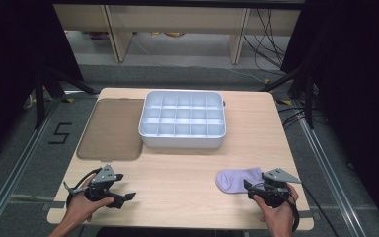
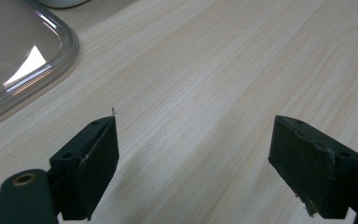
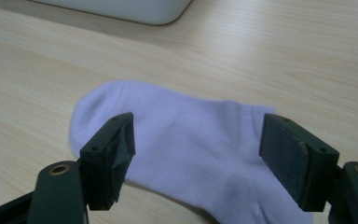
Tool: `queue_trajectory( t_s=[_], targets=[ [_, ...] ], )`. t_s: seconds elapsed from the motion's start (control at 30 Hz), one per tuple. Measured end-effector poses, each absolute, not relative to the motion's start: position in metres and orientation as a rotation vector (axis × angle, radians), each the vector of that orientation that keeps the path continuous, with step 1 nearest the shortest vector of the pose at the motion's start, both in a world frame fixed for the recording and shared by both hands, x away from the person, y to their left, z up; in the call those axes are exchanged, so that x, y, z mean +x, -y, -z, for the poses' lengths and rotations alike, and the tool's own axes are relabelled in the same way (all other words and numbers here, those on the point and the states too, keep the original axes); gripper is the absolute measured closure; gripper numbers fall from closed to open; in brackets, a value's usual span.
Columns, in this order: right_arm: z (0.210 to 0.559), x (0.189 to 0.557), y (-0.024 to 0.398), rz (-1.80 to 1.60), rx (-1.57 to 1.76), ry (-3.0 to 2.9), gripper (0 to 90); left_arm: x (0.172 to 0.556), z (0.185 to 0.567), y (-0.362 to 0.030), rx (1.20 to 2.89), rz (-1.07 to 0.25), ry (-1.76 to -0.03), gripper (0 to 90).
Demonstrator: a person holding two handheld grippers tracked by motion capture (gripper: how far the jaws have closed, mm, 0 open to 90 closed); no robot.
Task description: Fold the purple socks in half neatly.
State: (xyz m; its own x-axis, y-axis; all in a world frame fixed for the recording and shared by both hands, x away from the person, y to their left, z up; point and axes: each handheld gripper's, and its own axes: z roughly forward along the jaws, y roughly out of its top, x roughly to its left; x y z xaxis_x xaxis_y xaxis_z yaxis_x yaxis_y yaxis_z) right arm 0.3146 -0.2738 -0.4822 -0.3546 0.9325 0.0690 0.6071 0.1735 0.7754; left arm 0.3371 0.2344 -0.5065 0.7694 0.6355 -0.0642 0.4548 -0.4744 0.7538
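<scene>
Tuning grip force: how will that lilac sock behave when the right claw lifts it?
The sock lies flat and limp on the table, so it will probably droop from the right claw. It looks like soft knit: likely light and unlikely to slip. A push would likely bunch it.

grey floor (image 1: 24, 148) marked "5" (image 1: 59, 133), pale wooden furniture legs (image 1: 116, 34) behind, black curtains (image 1: 10, 59) either side.
</scene>
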Motion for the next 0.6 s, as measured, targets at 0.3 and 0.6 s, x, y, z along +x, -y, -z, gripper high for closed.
queue_trajectory(
  t_s=[0.3,0.6],
  targets=[
    [0.4819,0.3158,0.2735,-1.025,1.413,-2.062,29.7,0.3362,0.5077,-0.2322,2.132,-0.268,-0.824,15.2],
    [0.4812,0.3163,0.2673,-1.030,1.358,-2.100,38.9,0.3363,0.5074,-0.2316,2.124,-0.267,-0.828,15.2]
  ],
)
